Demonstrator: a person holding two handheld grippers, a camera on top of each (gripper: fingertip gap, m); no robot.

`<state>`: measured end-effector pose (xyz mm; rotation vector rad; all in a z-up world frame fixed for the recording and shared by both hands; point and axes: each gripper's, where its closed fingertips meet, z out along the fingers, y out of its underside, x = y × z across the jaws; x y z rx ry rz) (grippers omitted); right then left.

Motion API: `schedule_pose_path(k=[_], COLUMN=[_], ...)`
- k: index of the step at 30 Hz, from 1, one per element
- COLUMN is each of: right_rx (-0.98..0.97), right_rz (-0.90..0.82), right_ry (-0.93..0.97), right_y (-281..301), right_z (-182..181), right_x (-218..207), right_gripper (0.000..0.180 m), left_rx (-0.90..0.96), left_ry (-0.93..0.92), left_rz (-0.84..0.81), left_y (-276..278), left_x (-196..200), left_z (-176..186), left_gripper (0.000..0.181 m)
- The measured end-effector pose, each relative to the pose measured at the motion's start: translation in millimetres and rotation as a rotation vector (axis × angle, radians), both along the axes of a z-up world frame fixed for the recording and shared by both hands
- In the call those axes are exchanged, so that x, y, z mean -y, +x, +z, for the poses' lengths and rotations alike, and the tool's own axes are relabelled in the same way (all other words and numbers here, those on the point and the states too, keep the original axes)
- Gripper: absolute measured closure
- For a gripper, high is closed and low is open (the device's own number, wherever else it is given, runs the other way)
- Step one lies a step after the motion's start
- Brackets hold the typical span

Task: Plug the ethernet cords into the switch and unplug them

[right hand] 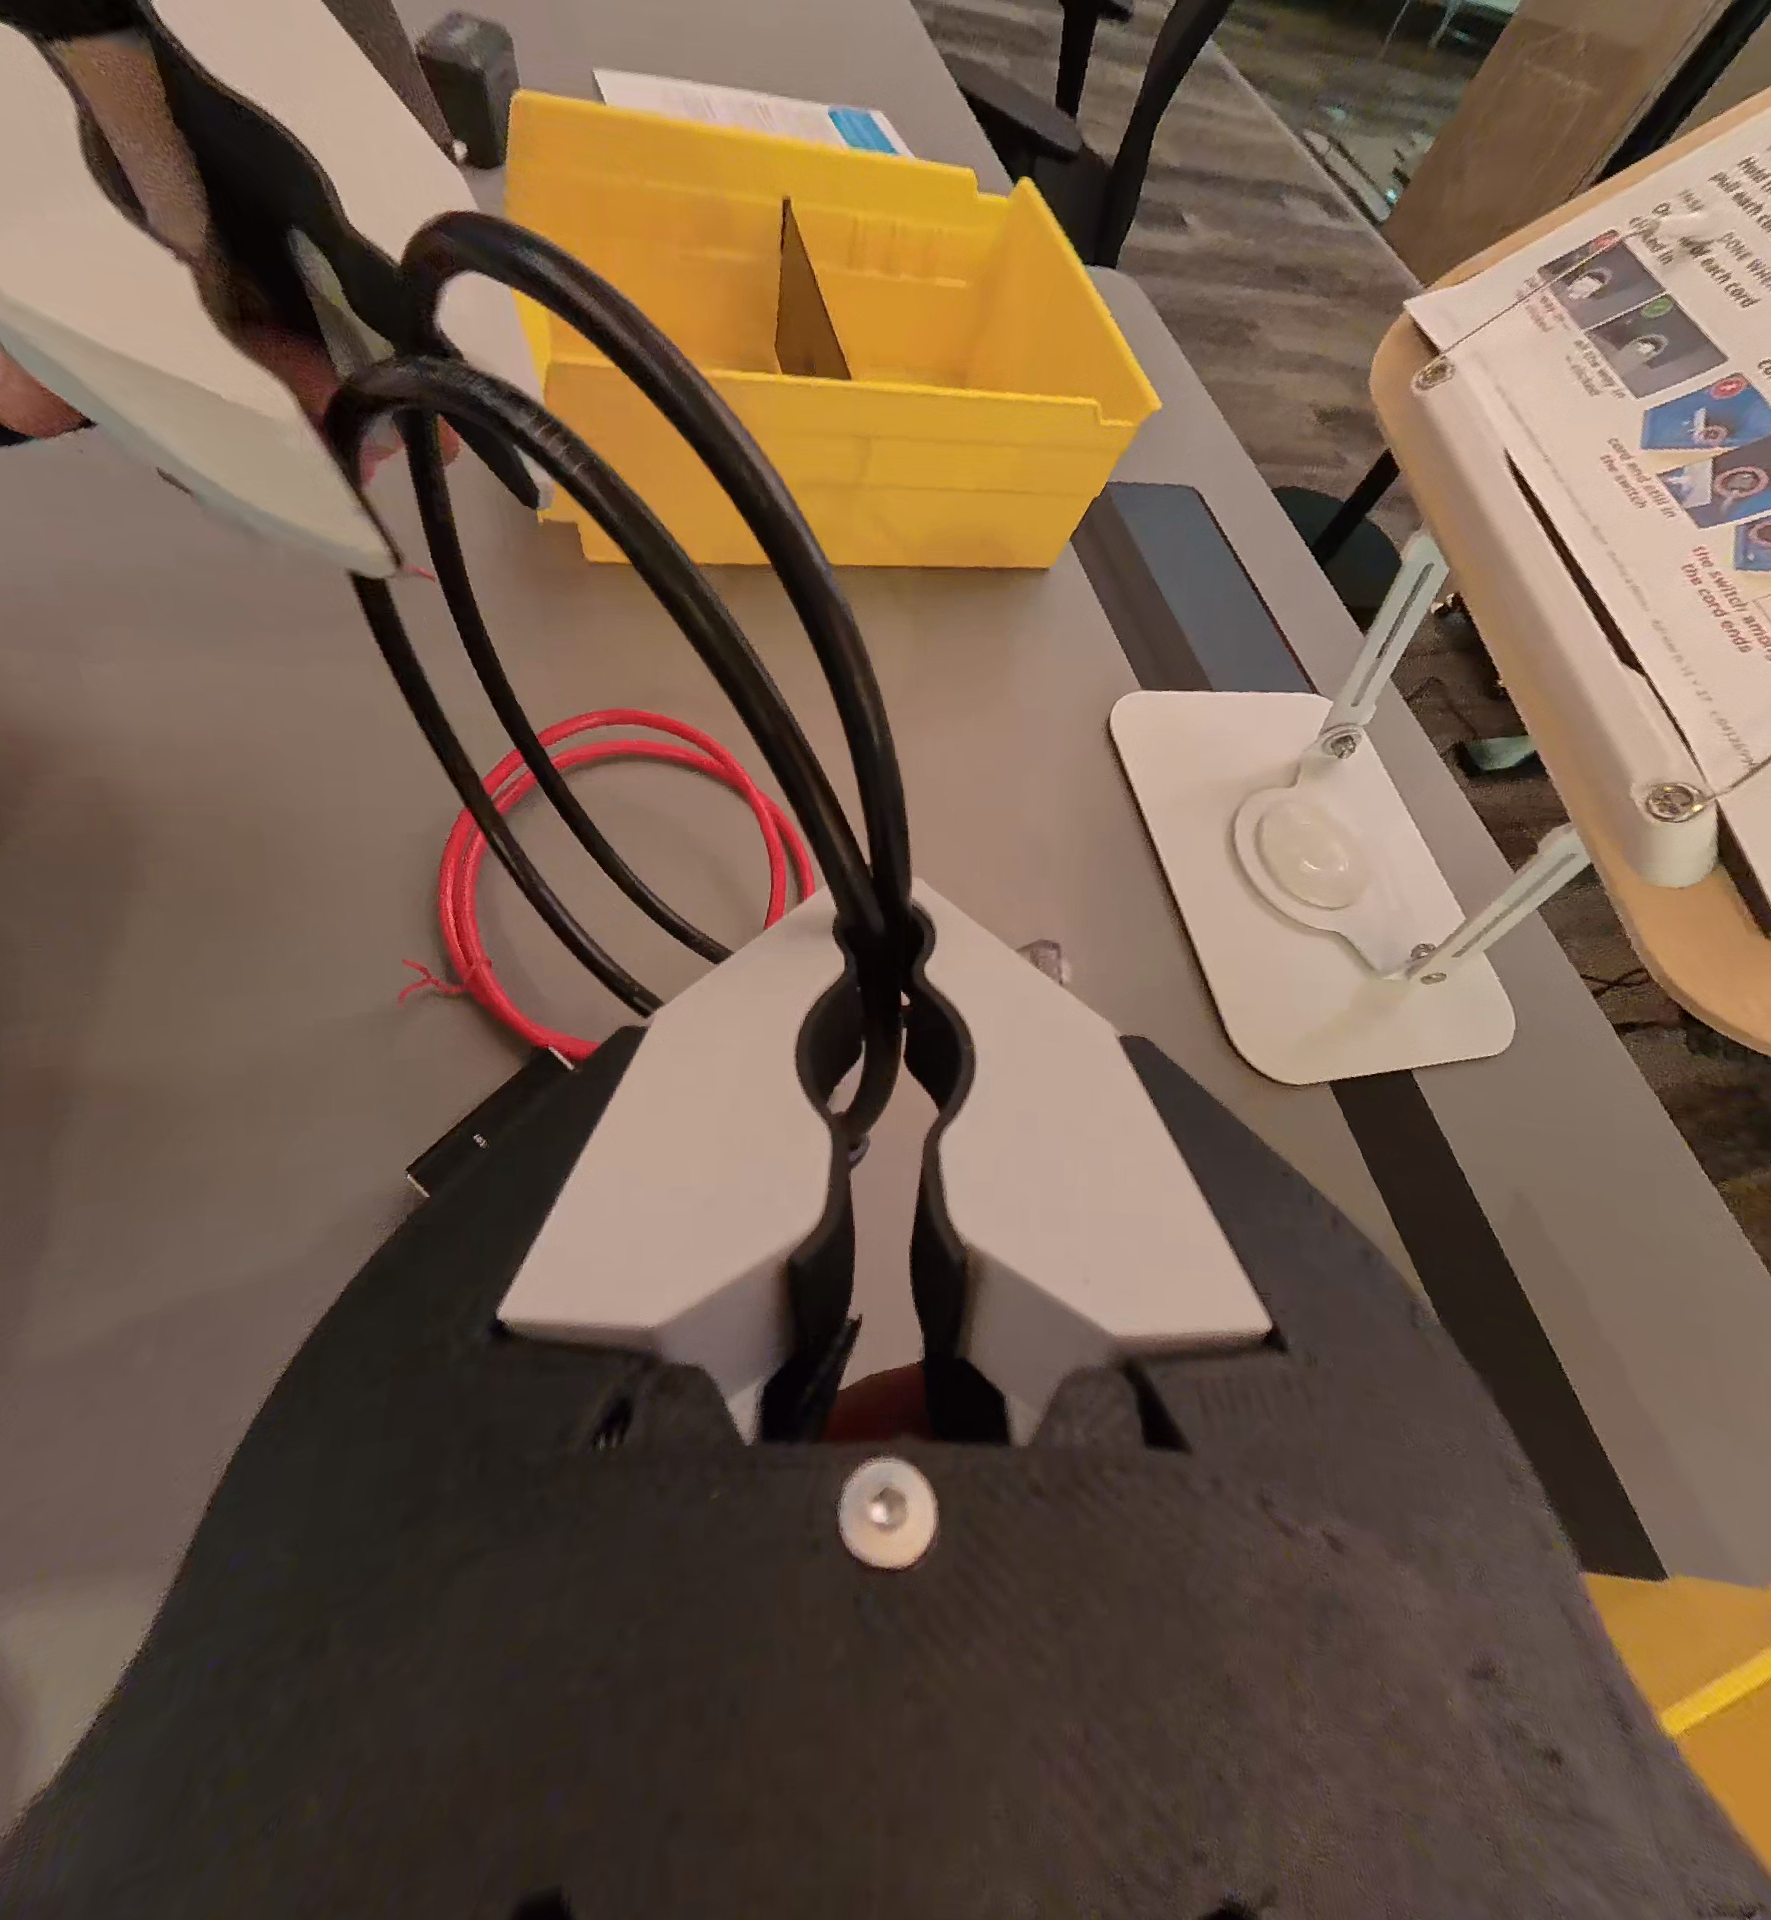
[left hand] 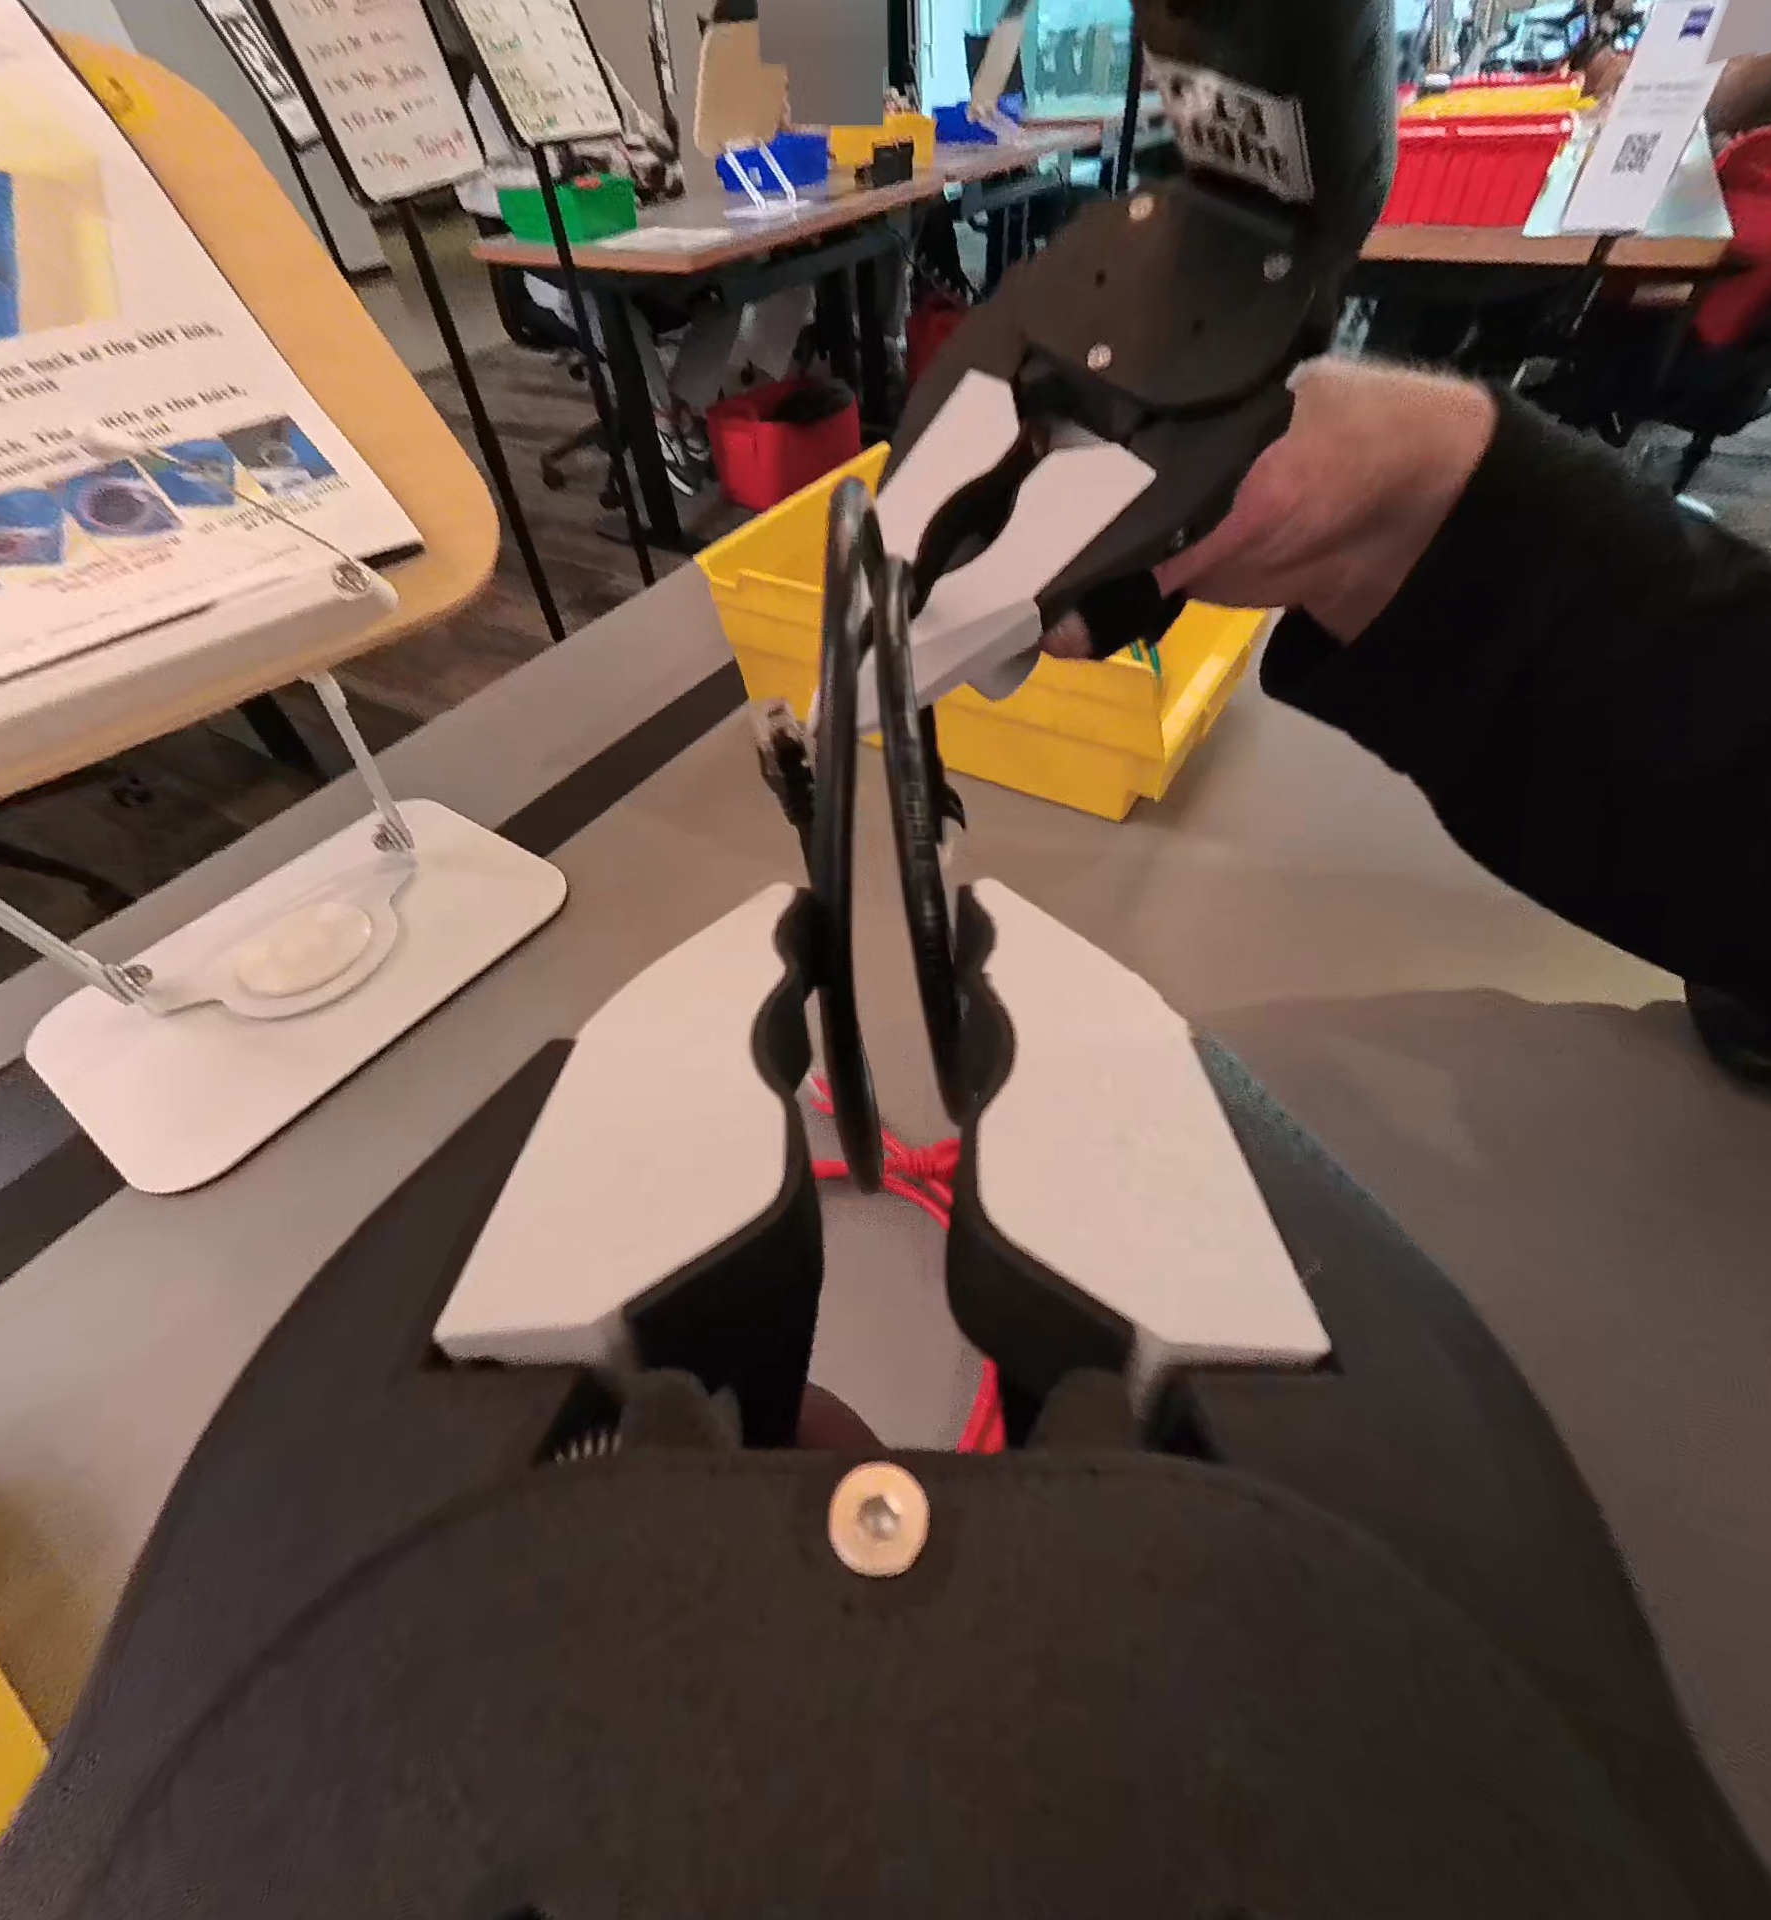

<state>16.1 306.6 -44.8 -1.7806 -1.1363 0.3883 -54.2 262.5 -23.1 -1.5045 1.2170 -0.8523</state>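
Both my tools are on the coiled black ethernet cord, held up off the grey table; my right gripper, low centre in its own view, is pressed together on two strands of the loop; my left gripper pinches the coil too, its jaws narrowed around the strands. One clear-tipped plug dangles mid-frame in the left view. A thin red coiled cord lies on the table, before the yellow plastic bin. I see no switch, so I judge this the uncoiling step; next I need a plug end freed and the switch found.
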Motion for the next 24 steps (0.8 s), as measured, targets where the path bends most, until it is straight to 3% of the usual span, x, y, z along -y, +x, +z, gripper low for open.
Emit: schedule_pose_path(k=[7,14,16,19,21,24], right_rx=[0.121,0.253,0.279,0.295,0.293,0.263], right_rz=[0.027,0.077,0.097,0.134,0.154,0.156], right_ry=[-0.026,0.020,0.036,0.056,0.065,0.100], right_y=[-4.2,-20.4,-28.3,-38.7,-42.5,-45.4], right_z=[-16.0,-23.3,-24.2,-25.1,-24.9,-18.4], right_x=[7.2,14.7,17.5,22.4,25.0,24.1], right_gripper=[0.180,0.180,0.180,0.180,0.180,0.172], left_rx=[-0.093,-0.302,-0.395,-0.477,-0.457,-0.382], left_ry=[0.093,0.190,0.215,0.207,0.210,0.159], left_rz=[0.001,0.013,0.022,0.015,0.037,0.054], left_y=[-4.7,11.5,14.2,15.0,15.2,12.2], left_x=[6.0,1.4,-3.1,-3.7,-5.9,-3.7], left_z=[-4.1,-4.5,-17.1,-34.3,-36.0,-31.5], left_gripper=[0.129,0.126,0.131,0.157,0.170,0.173])
